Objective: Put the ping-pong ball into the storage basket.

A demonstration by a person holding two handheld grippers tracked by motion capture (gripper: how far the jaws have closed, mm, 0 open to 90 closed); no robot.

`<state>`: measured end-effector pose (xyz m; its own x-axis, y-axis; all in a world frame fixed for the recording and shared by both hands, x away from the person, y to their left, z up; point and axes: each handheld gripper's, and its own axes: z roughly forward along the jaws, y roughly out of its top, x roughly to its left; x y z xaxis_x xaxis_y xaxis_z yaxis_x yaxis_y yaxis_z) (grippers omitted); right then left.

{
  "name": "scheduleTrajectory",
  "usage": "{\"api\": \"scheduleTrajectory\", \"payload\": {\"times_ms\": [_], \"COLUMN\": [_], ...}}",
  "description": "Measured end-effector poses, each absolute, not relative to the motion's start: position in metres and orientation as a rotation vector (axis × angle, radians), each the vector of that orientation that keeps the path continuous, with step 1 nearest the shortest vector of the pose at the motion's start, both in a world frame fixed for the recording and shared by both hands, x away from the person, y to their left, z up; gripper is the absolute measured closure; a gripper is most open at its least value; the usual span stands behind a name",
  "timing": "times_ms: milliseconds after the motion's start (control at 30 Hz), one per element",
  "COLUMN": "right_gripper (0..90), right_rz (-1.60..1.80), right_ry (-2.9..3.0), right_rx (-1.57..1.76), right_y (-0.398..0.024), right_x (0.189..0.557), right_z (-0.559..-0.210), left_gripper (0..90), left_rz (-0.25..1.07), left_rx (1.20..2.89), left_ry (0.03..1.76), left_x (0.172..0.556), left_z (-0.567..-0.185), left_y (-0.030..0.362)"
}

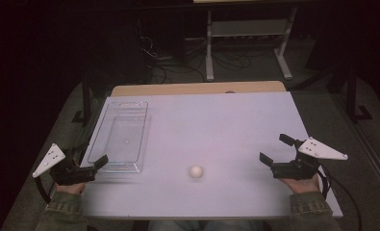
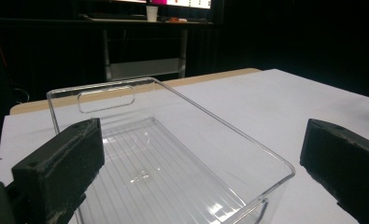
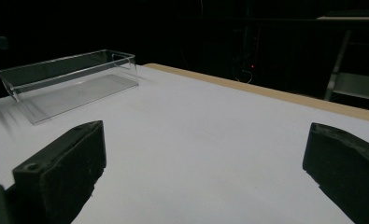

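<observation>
Your ball (image 1: pixel 196 172) lies on the tabletop (image 1: pixel 216 125) just right of the bin's (image 1: pixel 120 137) near end, with your left tool (image 1: pixel 92 165) beside that end somewhat nearer it than your right tool (image 1: pixel 276 150), both spread and empty.

White ball (image 1: pixel 196 172) seen blurred in high view; surface detail not readable. Near end of clear tray (image 2: pixel 173 154) cut off by bottom edge in left gripper view; near-left corner hidden behind left jaw. Small mark on tray floor too small to be identified. Person's forearms cut off at bottom edge of high view. Far room lost in darkness.
</observation>
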<state>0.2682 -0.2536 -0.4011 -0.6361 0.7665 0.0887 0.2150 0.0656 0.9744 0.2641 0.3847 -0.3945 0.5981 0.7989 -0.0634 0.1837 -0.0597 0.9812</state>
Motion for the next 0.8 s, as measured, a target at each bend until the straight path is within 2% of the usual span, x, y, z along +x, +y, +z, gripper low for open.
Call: {"api": "scheduleTrajectory", "payload": {"times_ms": [800], "right_gripper": [0.0], "right_rz": [1.590], "right_ry": [1.894], "right_rx": [0.982], "right_y": [-0.253], "right_x": [0.269], "right_z": [-0.402], "left_gripper": [0.0], "left_rz": [0.596], "left_rx": [1.674], "left_ry": [0.833], "left_x": [0.267], "left_z": [-0.389], "left_y": [0.374]}}
